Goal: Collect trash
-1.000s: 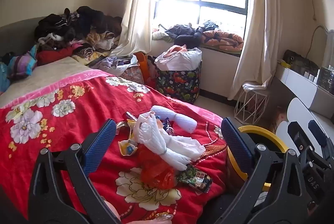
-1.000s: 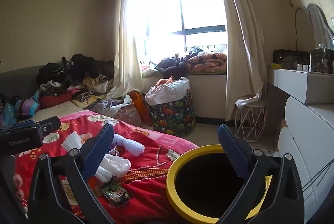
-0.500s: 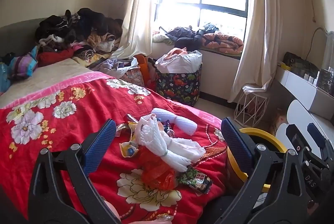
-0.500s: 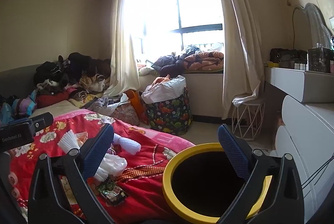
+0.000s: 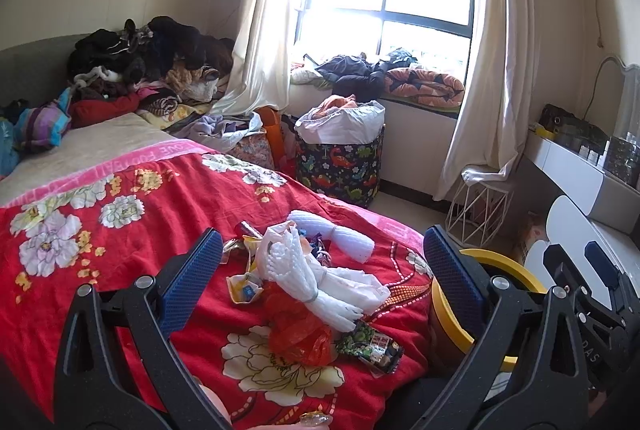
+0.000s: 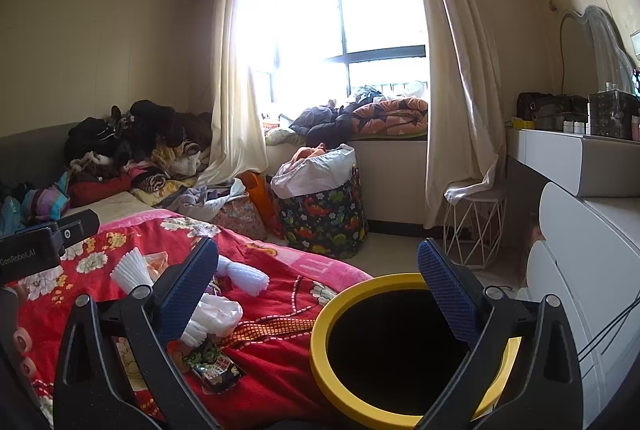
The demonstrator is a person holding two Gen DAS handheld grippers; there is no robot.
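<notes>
A: How are the hand-held grippers set?

B: The left hand-held gripper is spread wide with nothing between its pads, held over the trash heap on the red floral bedspread. The right hand-held gripper is likewise parted and empty, framing the yellow-rimmed bin.

A: How is the trash laid?

B: A bundle of white ribbed foam sleeves is seen with its long axis running from upper left to lower right, toward the bin. An orange plastic bag lies under it, and a green snack wrapper just beside its lower end. A white foam roll lies behind, also slanted down to the right.
</notes>
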